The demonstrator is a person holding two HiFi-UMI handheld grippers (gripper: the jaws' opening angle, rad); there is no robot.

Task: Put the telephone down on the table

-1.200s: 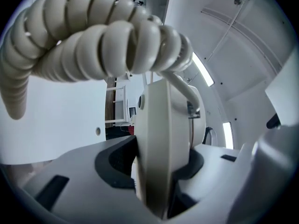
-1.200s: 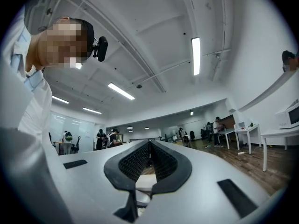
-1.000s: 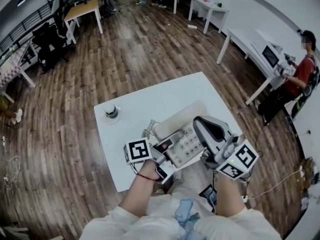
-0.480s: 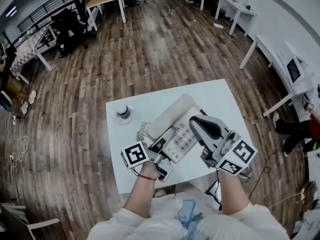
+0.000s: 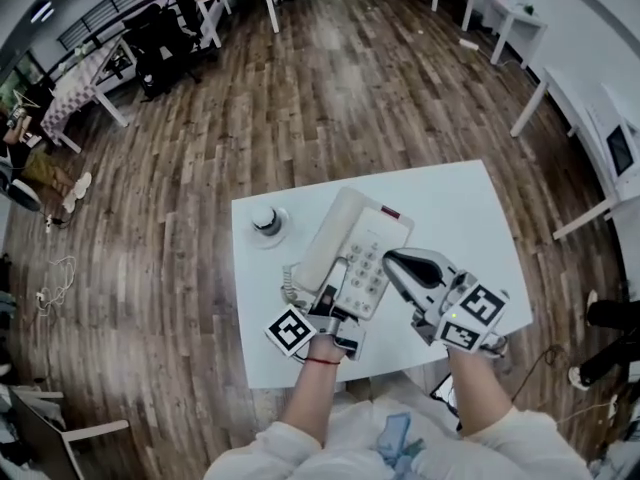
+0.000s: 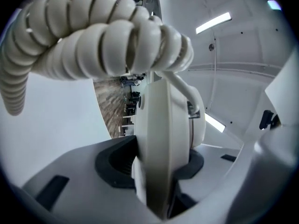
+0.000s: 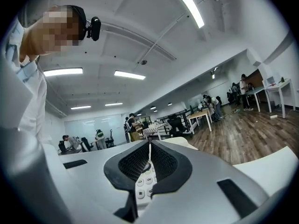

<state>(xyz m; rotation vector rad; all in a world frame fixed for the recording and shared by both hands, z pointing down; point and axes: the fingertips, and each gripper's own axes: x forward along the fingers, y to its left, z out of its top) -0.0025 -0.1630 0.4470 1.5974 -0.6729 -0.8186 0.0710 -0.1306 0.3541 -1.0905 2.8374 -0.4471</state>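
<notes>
Working beside small pot (image 5: 266,220) on table (image 5: 470,218); angling telephone (image 5: 362,251) near-left to far-right; clamping its edge in left gripper (image 5: 335,306); clenching right gripper (image 5: 392,261) empty.

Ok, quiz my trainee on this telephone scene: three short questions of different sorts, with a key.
1. True or false: the right gripper is clamped on the telephone.
2. In the head view, on which side of the telephone does the small round object sit on the table?
3. What is the left gripper shut on? A. the small round object B. the telephone's near edge C. the table's edge

Key: 1. False; its jaws are together with nothing between them. 2. Its left. 3. B.
</notes>
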